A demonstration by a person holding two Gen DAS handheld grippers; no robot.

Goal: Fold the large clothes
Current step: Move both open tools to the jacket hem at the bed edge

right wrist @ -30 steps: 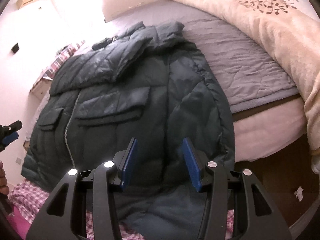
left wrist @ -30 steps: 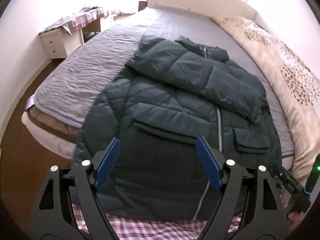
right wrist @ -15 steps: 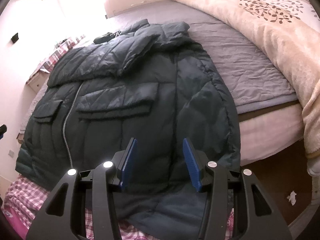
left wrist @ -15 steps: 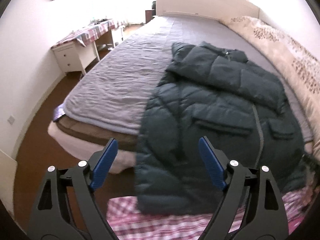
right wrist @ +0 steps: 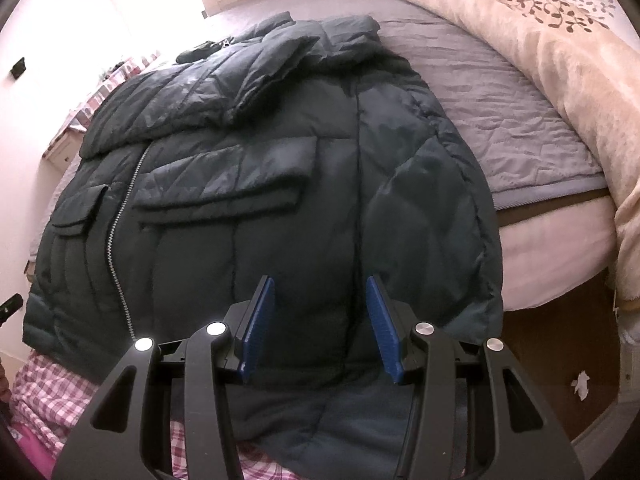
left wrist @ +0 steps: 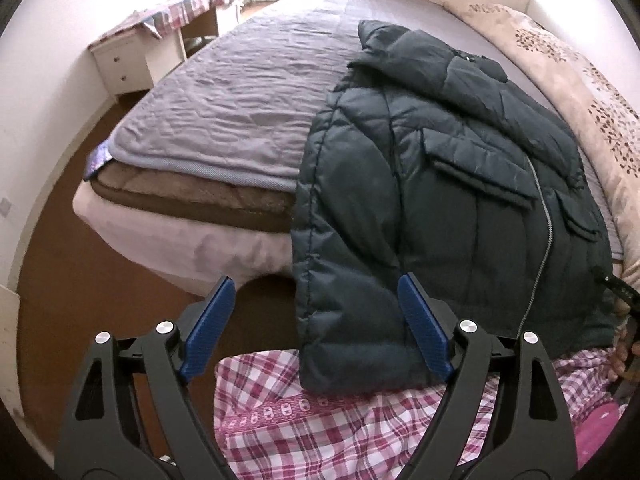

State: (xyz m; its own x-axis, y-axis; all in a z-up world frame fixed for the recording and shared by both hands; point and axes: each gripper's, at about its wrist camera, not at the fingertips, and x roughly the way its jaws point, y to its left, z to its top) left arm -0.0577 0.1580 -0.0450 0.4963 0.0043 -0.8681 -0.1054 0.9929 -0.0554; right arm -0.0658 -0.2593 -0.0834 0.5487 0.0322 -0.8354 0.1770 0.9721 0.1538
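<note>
We note a dark green quilted puffer jacket, zipped, with flap pockets, lying front-up on the bed with its hem draped over the near edge onto plaid cloth. The left gripper has its jaws spread wide, having just been opening, the jacket's lower corner in line between them but unpressed; the right gripper has jaws released above the hem. Beyond lie a wrinkled grey bedspread and a fleecy leaf-print blanket.
</note>
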